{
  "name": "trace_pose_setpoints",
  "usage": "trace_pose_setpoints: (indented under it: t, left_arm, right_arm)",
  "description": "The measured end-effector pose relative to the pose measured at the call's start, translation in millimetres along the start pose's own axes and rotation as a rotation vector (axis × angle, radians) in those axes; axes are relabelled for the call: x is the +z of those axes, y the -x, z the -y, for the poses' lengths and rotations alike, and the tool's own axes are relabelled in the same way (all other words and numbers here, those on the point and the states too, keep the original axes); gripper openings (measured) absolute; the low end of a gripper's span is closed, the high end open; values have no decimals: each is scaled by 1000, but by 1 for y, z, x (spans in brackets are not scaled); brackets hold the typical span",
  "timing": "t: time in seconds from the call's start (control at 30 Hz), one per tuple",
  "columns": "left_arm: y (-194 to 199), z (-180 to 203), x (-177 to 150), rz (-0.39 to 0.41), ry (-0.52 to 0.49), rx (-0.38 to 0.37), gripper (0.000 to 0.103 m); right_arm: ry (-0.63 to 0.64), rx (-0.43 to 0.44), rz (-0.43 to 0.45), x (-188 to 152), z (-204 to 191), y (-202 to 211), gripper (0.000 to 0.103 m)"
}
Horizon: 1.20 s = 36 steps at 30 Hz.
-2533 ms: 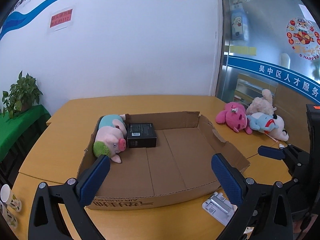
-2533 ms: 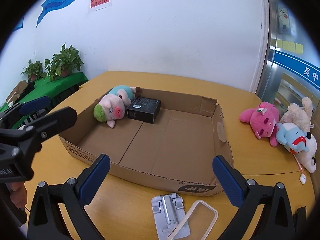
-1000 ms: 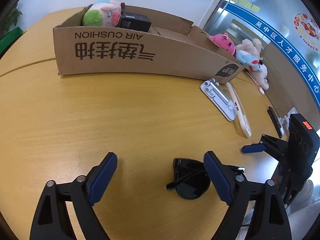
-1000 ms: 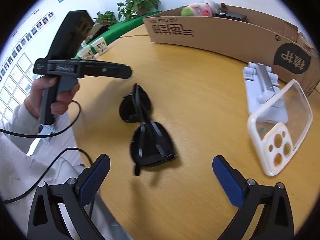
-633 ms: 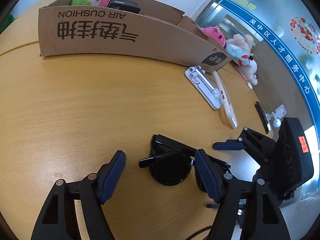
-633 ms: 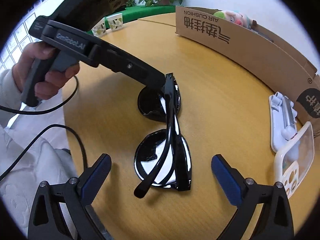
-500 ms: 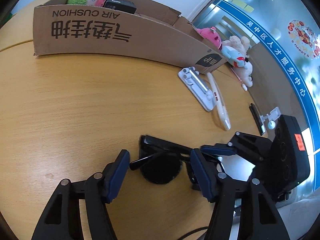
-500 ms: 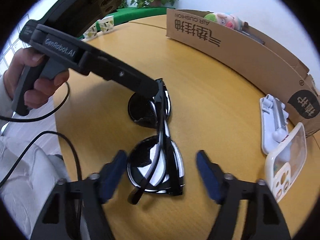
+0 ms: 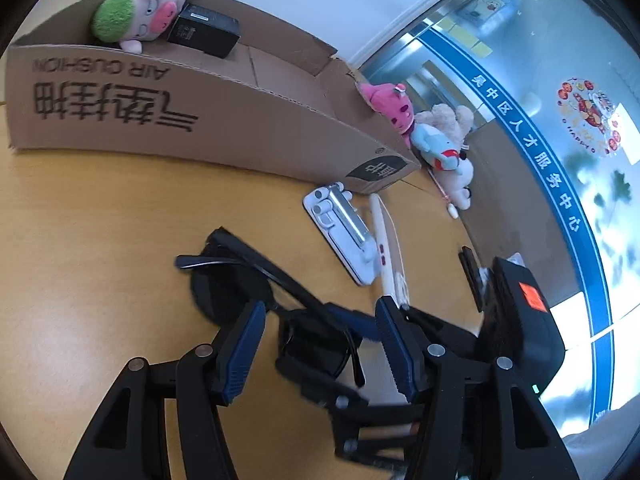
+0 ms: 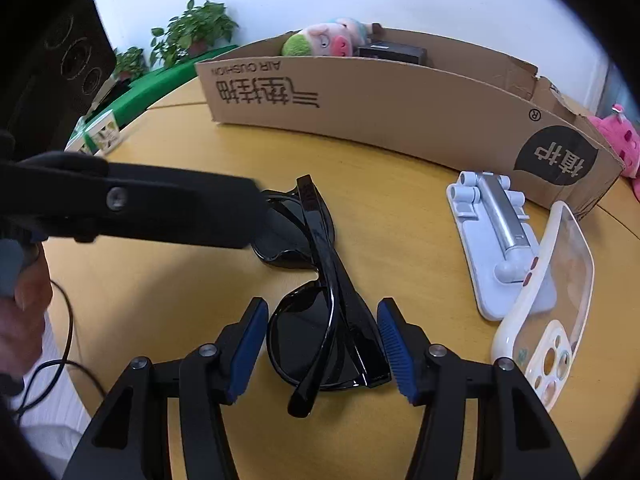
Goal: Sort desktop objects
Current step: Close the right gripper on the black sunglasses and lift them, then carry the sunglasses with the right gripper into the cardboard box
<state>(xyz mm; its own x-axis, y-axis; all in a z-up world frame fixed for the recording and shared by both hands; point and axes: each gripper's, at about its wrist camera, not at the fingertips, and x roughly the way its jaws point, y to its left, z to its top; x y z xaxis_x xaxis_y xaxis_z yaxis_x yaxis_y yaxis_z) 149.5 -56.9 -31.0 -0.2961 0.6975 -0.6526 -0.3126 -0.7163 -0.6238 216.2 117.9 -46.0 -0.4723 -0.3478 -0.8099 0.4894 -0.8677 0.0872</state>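
Note:
Black sunglasses (image 10: 320, 280) lie folded on the wooden table (image 10: 400, 200); they also show in the left wrist view (image 9: 240, 276). My right gripper (image 10: 322, 344) is open, its blue pads on either side of the near lens. My left gripper (image 9: 320, 344) is open around the glasses' other end, and in the right wrist view its black finger covers the far lens. The cardboard box (image 10: 380, 96) behind holds a plush pig (image 10: 320, 42) and a black box (image 10: 394, 54).
A white folding phone stand (image 10: 496, 236) and a white phone case (image 10: 548, 304) lie right of the glasses. Plush toys (image 9: 424, 128) sit past the box's right end. Green plants (image 10: 192, 26) stand at the far left. The table edge is near on the left.
Both grippers have come down from over the box to the sunglasses. Their jaws have narrowed around the two ends of the glasses. The left gripper has moved further over them.

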Motion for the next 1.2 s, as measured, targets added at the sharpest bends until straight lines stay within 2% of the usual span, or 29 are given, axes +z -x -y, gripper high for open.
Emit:
trace_pose_setpoints:
  t: [0.03, 0.07, 0.13, 0.2, 0.3, 0.43, 0.6, 0.77, 0.93, 1.07, 1.1, 1.13, 1.17, 1.2]
  left_arm:
    - [-7, -1, 4, -11, 5, 3, 52]
    - [-13, -4, 6, -26, 17, 1, 43]
    - [-27, -11, 11, -61, 57, 7, 37]
    - [-35, -16, 13, -79, 79, 16, 25]
    - [-38, -14, 13, -78, 65, 14, 24]
    - [-33, 7, 18, -61, -28, 31, 18]
    - [-17, 39, 42, -11, -161, 43, 17]
    - [0, 75, 89, 42, -312, 38, 17]
    - [3, 105, 158, 52, -441, 24, 16]
    - [-7, 110, 219, 40, -443, -5, 15]
    - [-11, 109, 235, 41, -442, 12, 12]
    - [-15, 108, 249, 34, -435, 19, 11]
    - [-20, 107, 261, 26, -425, 4, 11]
    - [-25, 105, 275, 22, -419, 0, 11]
  right_arm:
    - [-8, 1, 4, 0, -1, 0, 56]
    - [-17, 6, 8, 2, -2, -1, 56]
    - [-20, 10, 14, 3, -3, -3, 56]
    - [-17, 7, 17, -1, -3, 0, 56]
    - [-13, 8, 17, -6, -2, 4, 56]
    - [-34, 22, 24, -6, -1, 7, 54]
    - [-56, 31, 111, 11, 3, 27, 52]
    - [-57, -10, 221, 49, 17, 53, 52]
    - [-58, -77, 325, 98, 37, 70, 52]
    - [-99, -81, 376, 145, 66, 74, 52]
    - [-110, -75, 380, 155, 73, 74, 51]
    - [-120, -73, 383, 168, 81, 73, 23]
    - [-125, -65, 381, 182, 90, 71, 14]
    - [-134, -55, 372, 189, 97, 71, 14]
